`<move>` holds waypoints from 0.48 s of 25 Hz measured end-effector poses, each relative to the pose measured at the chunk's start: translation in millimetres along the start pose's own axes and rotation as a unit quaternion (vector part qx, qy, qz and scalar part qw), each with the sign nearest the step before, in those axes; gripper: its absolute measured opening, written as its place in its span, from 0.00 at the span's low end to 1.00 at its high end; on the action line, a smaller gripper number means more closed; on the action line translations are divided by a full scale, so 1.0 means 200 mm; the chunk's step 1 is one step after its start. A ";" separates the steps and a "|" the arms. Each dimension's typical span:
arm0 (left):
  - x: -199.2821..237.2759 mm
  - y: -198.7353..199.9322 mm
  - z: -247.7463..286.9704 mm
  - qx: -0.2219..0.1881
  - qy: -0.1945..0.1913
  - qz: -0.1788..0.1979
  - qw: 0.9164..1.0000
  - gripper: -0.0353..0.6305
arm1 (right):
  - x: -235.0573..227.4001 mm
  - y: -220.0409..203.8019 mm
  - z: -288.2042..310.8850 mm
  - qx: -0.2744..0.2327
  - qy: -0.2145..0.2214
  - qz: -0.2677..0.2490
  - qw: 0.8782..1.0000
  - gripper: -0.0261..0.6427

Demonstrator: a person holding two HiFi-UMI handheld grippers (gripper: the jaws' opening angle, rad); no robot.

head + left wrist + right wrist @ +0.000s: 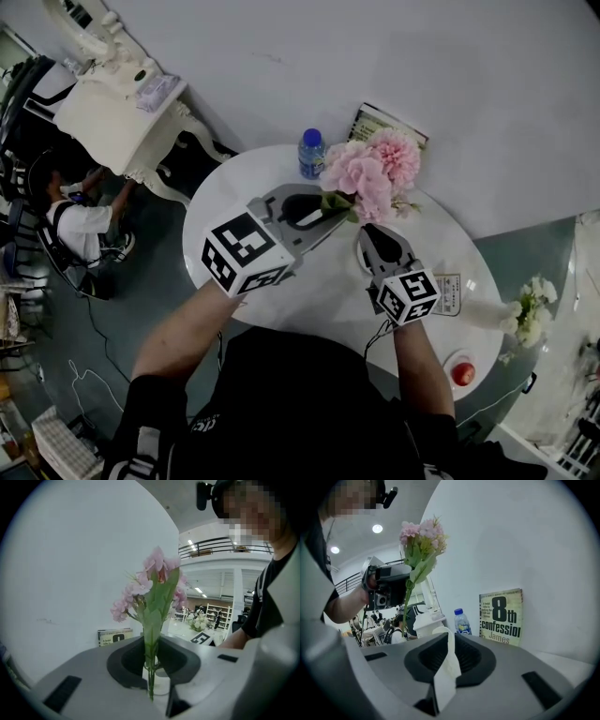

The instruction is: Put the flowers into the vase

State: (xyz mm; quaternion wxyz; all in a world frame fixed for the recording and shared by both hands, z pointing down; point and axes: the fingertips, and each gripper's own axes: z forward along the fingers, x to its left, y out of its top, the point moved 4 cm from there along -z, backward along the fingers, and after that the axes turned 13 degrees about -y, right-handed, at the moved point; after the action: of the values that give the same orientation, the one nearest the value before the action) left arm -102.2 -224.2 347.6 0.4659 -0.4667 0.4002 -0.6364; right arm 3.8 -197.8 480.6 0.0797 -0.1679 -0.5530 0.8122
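Left gripper (336, 211): my jaws pinch the green stems of the pink flowers (373, 167), held off the table.
Right gripper (370, 234): my jaws are clamped on the thin wall of the white vase (444, 667).
Stem tips: near the vase mouth; I cannot tell whether they are inside.
Table (309, 291): round, white.
Beyond: blue-capped bottle (311, 153), book (375, 120) against the wall.
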 end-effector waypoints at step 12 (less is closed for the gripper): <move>0.01 0.12 0.01 -0.036 0.006 0.028 0.999 0.15 | 0.06 -0.06 0.10 0.020 0.023 -0.013 0.999 0.10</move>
State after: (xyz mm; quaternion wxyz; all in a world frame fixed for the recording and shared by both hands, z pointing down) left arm -95.5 -231.7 325.4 0.4638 -0.4676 0.4386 -0.6114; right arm -14.4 -206.8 496.5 0.1068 -0.1779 -0.5364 0.8181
